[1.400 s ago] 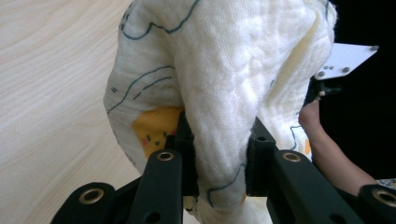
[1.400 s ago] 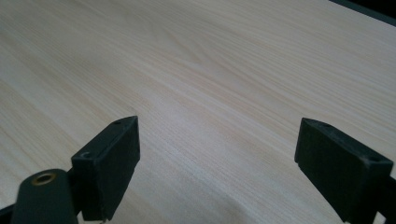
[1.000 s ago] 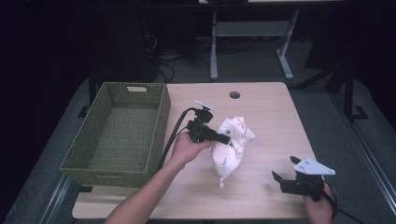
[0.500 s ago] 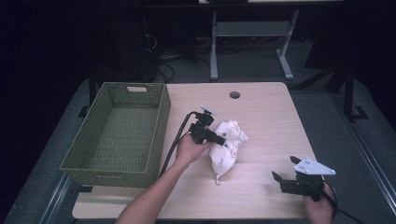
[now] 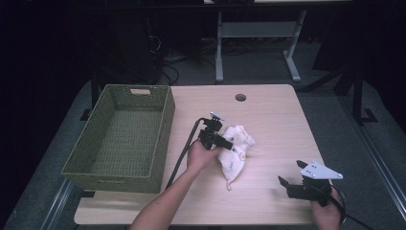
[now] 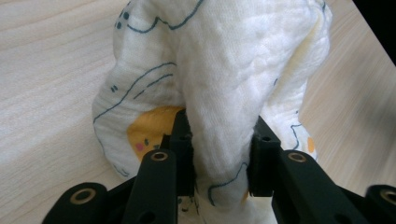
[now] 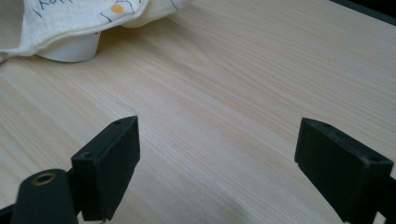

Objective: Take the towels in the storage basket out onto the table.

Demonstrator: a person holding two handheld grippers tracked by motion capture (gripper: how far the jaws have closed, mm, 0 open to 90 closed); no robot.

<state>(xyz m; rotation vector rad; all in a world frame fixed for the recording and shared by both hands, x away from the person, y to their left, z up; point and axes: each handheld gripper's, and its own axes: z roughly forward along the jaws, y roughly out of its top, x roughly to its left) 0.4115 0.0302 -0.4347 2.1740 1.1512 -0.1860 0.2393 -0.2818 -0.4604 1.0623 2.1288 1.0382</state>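
A white cloth (image 5: 235, 149) printed with blue lines and yellow spots lies crumpled at the middle of the wooden table (image 5: 277, 115). My left gripper (image 5: 227, 143) is shut on a thick fold of it, low over the table. In the left gripper view the cloth (image 6: 224, 70) bulges up between the two black pads of the left gripper (image 6: 219, 158); the jaws have just been opening a little, with the fold still pinched. My right gripper (image 5: 289, 173) stands open near the table's front right. In the right gripper view its jaws (image 7: 219, 163) are wide apart over bare wood, with the cloth's edge (image 7: 70, 18) farther off.
A green woven basket (image 5: 165, 124) with nothing in it stands at the table's left, close to my left forearm. A round cable hole (image 5: 240, 97) sits near the far edge. Under the cloth's edge something white and round (image 7: 70, 46) shows.
My left hand has come down toward the table with the cloth, which has sunk from a hanging bundle into a lower heap. The right gripper has not moved.
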